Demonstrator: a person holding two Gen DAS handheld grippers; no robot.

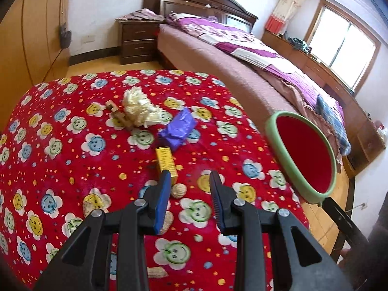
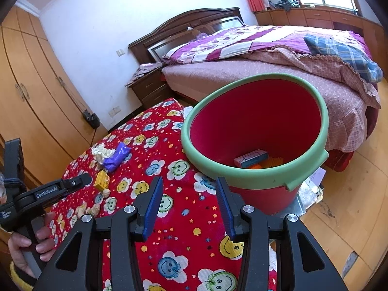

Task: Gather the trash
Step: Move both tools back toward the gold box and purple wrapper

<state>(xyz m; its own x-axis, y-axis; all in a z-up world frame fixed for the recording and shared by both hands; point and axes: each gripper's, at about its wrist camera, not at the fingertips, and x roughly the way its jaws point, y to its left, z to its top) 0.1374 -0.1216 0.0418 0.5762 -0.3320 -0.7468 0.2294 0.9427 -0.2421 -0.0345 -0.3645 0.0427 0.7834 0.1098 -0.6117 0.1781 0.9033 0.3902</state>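
Observation:
A red-clothed table [image 1: 72,169] bears trash: a yellow box [image 1: 166,161], a crumpled purple bag [image 1: 178,128], a wad of cream paper [image 1: 138,106], wooden blocks [image 1: 118,116], a walnut [image 1: 179,190] and peanuts [image 1: 93,206]. My left gripper [image 1: 190,177] is open and empty, just before the yellow box. My right gripper [image 2: 189,184] is open and empty over the cloth, beside the red bin with a green rim [image 2: 254,174]. The bin holds a pink-blue box [image 2: 251,158] and orange pieces. The left gripper also shows in the right wrist view [image 2: 77,181].
A bed [image 1: 242,55] with purple bedding stands beyond the table. A dark nightstand [image 1: 138,41] is at its head. Wooden wardrobes [image 2: 29,97] line the left wall. The bin [image 1: 303,160] stands off the table's right edge.

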